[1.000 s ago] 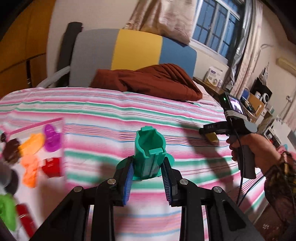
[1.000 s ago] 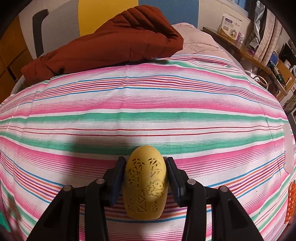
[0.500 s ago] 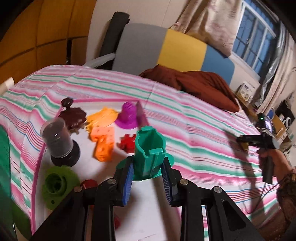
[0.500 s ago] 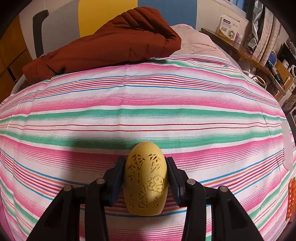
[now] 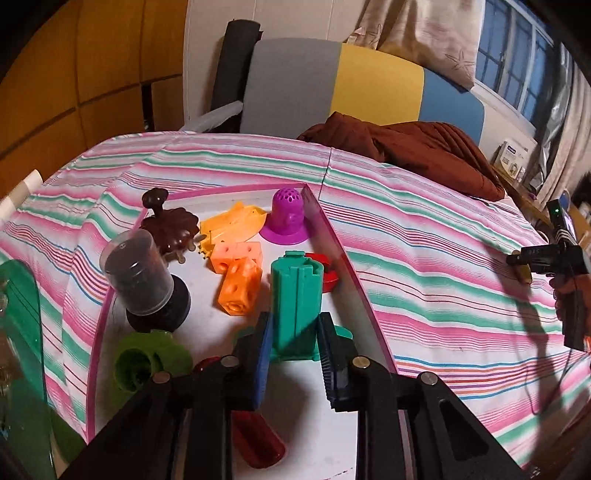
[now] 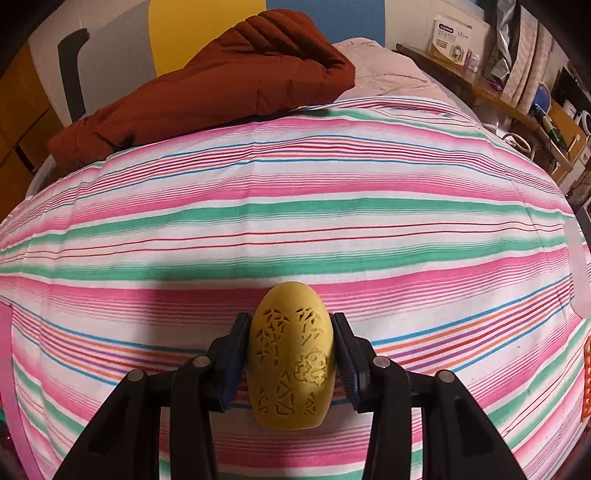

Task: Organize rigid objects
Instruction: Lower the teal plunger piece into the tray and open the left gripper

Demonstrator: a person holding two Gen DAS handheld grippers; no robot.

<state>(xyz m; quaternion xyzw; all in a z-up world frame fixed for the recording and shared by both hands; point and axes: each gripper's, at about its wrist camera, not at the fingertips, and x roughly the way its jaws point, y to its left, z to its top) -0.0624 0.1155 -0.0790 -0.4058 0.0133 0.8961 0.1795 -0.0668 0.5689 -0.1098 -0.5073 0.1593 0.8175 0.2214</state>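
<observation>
My left gripper (image 5: 295,325) holds a teal plastic piece (image 5: 295,302) upright between its blue pads, and its jaws are closing on it. It hovers over a white tray with a pink rim (image 5: 343,266), near the right wall. In the tray lie a purple dome (image 5: 286,216), a yellow piece (image 5: 236,223), orange blocks (image 5: 238,277), a brown piece (image 5: 170,225), a clear cup on a black base (image 5: 144,280), a green piece (image 5: 144,363) and red pieces (image 5: 258,439). My right gripper (image 6: 290,321) is shut on a carved yellow egg (image 6: 291,362) above the striped bedspread (image 6: 295,206).
A rust-red quilt (image 6: 207,88) lies at the far end of the bed by a grey, yellow and blue headboard (image 5: 369,85). A green translucent object (image 5: 18,332) stands left of the tray. A shelf with a box (image 6: 450,31) runs along the right.
The left gripper swung left from over the bedspread to over the tray, and the teal piece now stands straighter between its pads. The right gripper and the egg have stayed in place.
</observation>
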